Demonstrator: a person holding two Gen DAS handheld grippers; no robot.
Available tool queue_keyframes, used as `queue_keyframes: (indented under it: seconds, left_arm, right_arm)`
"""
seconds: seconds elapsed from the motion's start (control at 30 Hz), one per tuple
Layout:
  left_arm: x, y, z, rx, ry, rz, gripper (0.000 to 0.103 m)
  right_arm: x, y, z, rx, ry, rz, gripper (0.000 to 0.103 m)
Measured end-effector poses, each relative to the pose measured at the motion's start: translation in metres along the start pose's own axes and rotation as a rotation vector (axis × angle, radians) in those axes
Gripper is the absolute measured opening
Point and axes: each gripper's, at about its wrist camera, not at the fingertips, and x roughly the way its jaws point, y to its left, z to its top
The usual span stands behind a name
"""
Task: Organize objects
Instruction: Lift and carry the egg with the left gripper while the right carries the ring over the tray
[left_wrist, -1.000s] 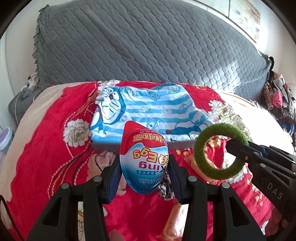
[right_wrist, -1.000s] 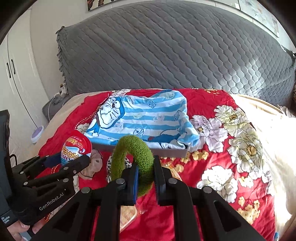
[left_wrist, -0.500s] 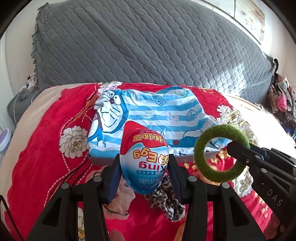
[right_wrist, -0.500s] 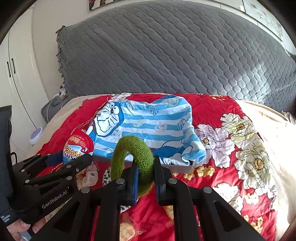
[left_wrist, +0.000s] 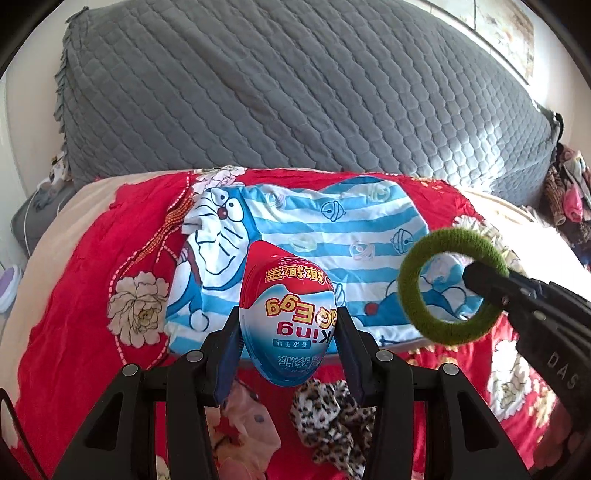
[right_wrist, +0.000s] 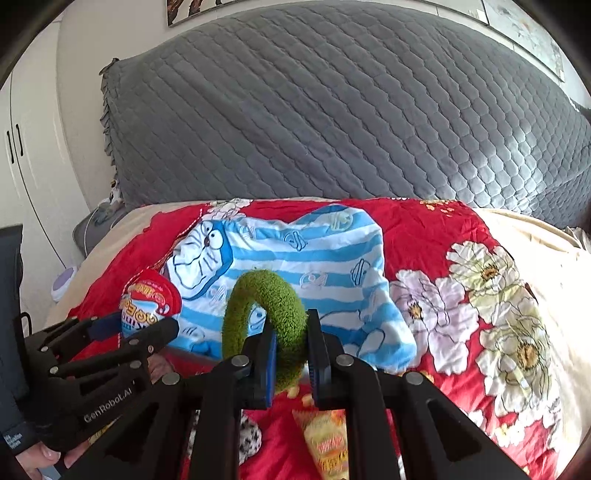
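With the left tongs (left_wrist: 288, 343) clamped on the smooth toy egg (left_wrist: 287, 317) and the right tongs (right_wrist: 290, 354) clamped on the fuzzy green ring (right_wrist: 266, 321), both held above the bed (right_wrist: 424, 221), the egg could squirt out if squeezed harder.

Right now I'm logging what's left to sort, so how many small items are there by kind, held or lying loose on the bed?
Toy egg, in the left gripper: 1
Hair ties, green in the right gripper, leopard loose: 2
Snack packet: 1
Total: 4
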Motion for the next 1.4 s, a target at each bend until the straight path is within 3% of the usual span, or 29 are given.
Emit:
queue_keyframes:
  seconds: [0.57, 0.97, 1.4]
  left_arm:
    - [0.050, -0.007, 0.026, 0.039, 0.005, 0.020, 0.049]
    - [0.082, 0.002, 0.018, 0.006, 0.033, -0.004, 0.049]
    - [0.103, -0.009, 0.017, 0.049, 0.055, 0.016, 0.049]
  right_arm:
    - [0.052, -0.013, 0.005, 0.021, -0.018, -0.009, 0.014]
    - [0.084, -0.019, -0.006, 0.047, 0.005, -0.001, 0.014]
    - [0.108, -0.018, -0.017, 0.030, 0.043, -0.049, 0.014]
